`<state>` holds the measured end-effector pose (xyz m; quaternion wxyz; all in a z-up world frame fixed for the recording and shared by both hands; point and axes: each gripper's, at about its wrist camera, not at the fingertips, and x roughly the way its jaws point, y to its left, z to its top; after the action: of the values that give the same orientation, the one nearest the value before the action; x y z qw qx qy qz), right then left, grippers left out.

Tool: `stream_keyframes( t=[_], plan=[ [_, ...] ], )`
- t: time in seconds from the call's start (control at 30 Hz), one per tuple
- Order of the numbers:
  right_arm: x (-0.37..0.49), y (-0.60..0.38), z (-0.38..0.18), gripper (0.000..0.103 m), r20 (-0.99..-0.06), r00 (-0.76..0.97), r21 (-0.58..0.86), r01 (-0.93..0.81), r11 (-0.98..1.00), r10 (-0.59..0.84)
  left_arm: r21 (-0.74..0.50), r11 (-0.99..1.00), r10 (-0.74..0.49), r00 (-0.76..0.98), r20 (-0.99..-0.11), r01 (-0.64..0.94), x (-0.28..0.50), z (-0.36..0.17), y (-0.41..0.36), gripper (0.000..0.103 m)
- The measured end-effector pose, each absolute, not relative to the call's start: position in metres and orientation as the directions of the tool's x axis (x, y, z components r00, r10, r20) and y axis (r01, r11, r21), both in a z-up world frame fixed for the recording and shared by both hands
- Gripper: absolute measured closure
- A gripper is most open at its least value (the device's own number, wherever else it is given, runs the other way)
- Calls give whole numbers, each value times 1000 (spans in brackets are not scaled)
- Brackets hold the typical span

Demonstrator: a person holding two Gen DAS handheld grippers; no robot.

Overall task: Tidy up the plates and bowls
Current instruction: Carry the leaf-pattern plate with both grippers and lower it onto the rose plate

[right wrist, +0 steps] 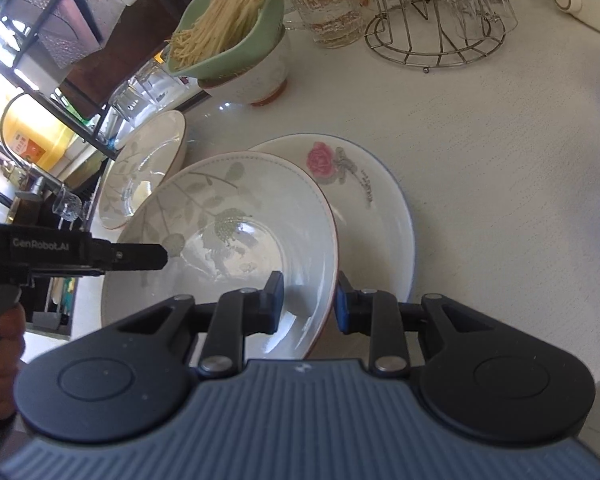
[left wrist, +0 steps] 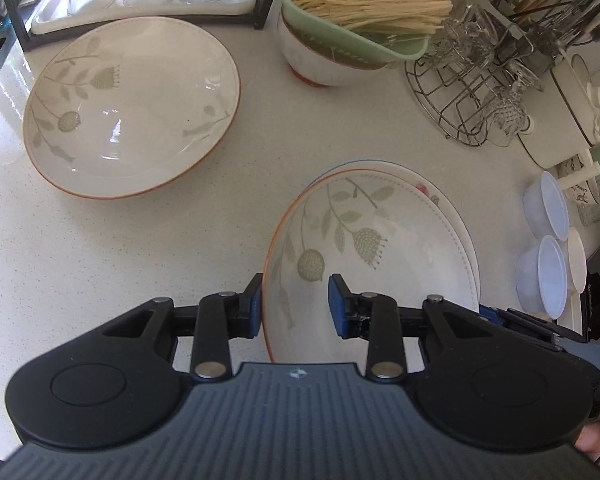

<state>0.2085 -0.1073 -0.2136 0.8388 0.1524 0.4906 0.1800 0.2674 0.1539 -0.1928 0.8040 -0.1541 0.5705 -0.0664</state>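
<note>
Leaf-print bowl (right wrist: 236,232), glossy ceramic with a thin rust rim, is what I've got pinched from both sides: left gripper (left wrist: 294,306) clamps the near rim, right gripper (right wrist: 310,302) clamps the opposite edge. It sits tilted over a rose-print plate (right wrist: 364,184) on the speckled white counter (left wrist: 100,264). One matching leaf bowl (left wrist: 134,106) lies apart (two plastic tubs (left wrist: 546,240) sit off right).

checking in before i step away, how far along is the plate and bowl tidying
Midway. Done: nothing clearly stacked yet. In hand: both claws, left claw and right claw, grip the leaf-pattern bowl over the rose plate. Left: the second leaf bowl sits alone.
</note>
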Motion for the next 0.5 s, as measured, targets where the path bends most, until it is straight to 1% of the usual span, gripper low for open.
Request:
stream_keyframes(
  t=[0.5],
  plan=[
    [226,-120,-215,74,-777,460,385,-195,902,430,-299,950,-252,353,-901,-85,274,-205,131,65]
  ],
)
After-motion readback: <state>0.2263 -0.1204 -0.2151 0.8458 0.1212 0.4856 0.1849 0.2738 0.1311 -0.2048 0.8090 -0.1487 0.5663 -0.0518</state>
